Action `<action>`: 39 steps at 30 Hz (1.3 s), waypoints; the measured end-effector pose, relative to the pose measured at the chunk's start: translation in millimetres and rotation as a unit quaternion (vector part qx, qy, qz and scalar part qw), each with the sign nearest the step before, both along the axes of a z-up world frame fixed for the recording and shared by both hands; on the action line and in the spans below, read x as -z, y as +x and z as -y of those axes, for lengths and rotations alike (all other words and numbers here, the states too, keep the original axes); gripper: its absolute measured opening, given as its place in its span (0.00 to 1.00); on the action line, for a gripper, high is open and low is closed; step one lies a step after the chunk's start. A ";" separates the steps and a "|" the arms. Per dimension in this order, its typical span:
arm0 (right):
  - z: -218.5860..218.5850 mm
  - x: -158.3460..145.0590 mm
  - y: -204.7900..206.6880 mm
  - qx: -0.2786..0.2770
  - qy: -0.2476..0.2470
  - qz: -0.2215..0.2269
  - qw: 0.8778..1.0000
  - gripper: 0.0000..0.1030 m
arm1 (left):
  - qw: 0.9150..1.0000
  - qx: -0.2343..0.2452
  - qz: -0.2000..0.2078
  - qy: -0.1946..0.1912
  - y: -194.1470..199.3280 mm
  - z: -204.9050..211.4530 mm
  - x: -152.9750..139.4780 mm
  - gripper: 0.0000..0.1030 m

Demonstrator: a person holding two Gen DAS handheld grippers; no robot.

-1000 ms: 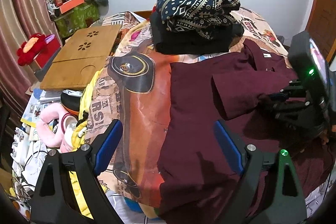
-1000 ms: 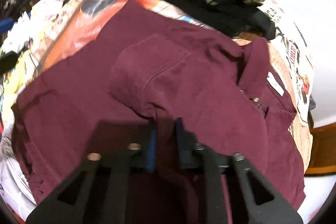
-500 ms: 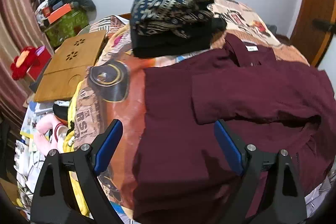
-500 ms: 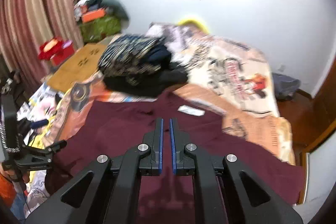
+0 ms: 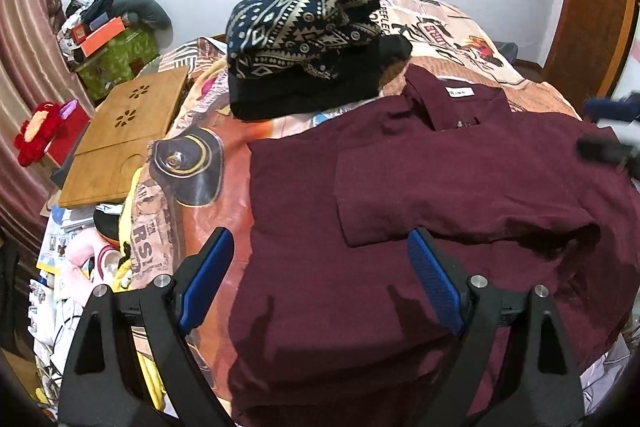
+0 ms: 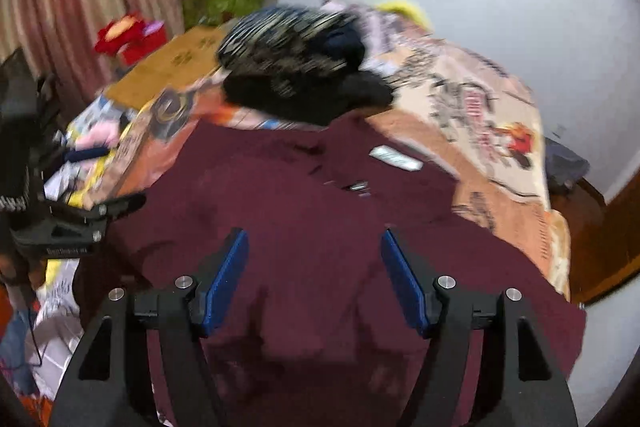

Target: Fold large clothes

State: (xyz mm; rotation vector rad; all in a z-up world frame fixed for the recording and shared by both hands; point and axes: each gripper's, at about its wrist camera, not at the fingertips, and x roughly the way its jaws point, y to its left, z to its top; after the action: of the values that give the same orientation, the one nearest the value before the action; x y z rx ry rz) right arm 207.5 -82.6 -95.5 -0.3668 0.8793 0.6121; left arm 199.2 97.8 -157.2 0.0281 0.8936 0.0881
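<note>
A large maroon shirt (image 5: pixel 420 179) lies spread on the bed with its collar and white label toward the far side and one sleeve folded in across the chest. It also shows in the right wrist view (image 6: pixel 320 227). My left gripper (image 5: pixel 320 275) is open and empty above the shirt's near left part. My right gripper (image 6: pixel 314 271) is open and empty above the shirt's middle; it shows blurred at the right edge of the left wrist view (image 5: pixel 608 147). The left gripper shows at the left of the right wrist view (image 6: pixel 80 223).
A stack of folded dark and patterned clothes (image 5: pixel 308 47) sits on the bed (image 5: pixel 192 163) beyond the shirt. A wooden lap tray (image 5: pixel 120 131), a red plush toy (image 5: pixel 36 135) and floor clutter lie left. A wooden door (image 5: pixel 592 15) stands at the right.
My right gripper let go of the folded sleeve, pulled back to the right and opened. The left gripper stayed open and shifted its view toward the shirt.
</note>
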 end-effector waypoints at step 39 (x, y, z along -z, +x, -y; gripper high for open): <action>63.8 -49.6 16.8 0.111 0.124 0.029 0.986 0.04 | 0.999 -0.002 -0.017 -0.033 9.3 -1.2 8.0 0.86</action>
State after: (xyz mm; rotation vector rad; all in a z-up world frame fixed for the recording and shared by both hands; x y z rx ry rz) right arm 224.3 -146.4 -45.9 -0.0609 0.7647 0.4948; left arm 208.6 99.0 -165.2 -0.0335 0.9300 0.0629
